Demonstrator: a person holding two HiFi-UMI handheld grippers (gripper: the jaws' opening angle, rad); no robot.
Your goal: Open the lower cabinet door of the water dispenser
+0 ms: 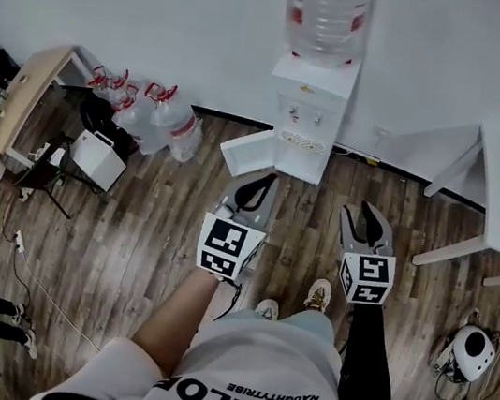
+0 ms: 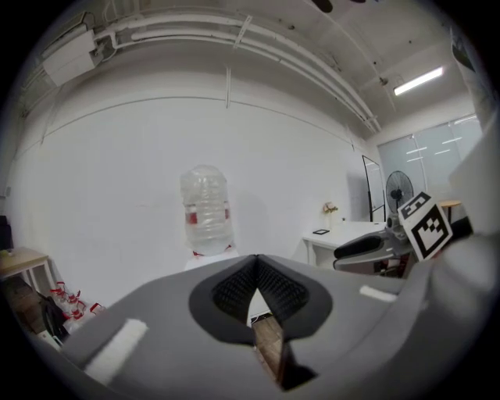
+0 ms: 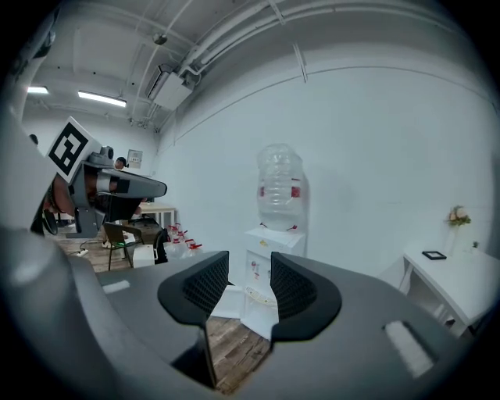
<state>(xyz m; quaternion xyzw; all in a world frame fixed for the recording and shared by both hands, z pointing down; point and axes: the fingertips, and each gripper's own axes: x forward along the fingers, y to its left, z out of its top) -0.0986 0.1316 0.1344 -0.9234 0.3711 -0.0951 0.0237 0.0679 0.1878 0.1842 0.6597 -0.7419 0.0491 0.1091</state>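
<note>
we are facing the water dispenser (image 1: 308, 109) at the wall, its lower cabinet door (image 1: 247, 151) hanging open leftward. it is looking light and stiff, best taken at its free edge. we are holding the left claw (image 1: 257, 182) closed and the right claw (image 1: 367, 214) open, both empty.

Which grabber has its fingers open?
The right gripper: its fingers stand apart, with the water dispenser showing through the gap. The left gripper has its fingers pressed together, empty.
</note>
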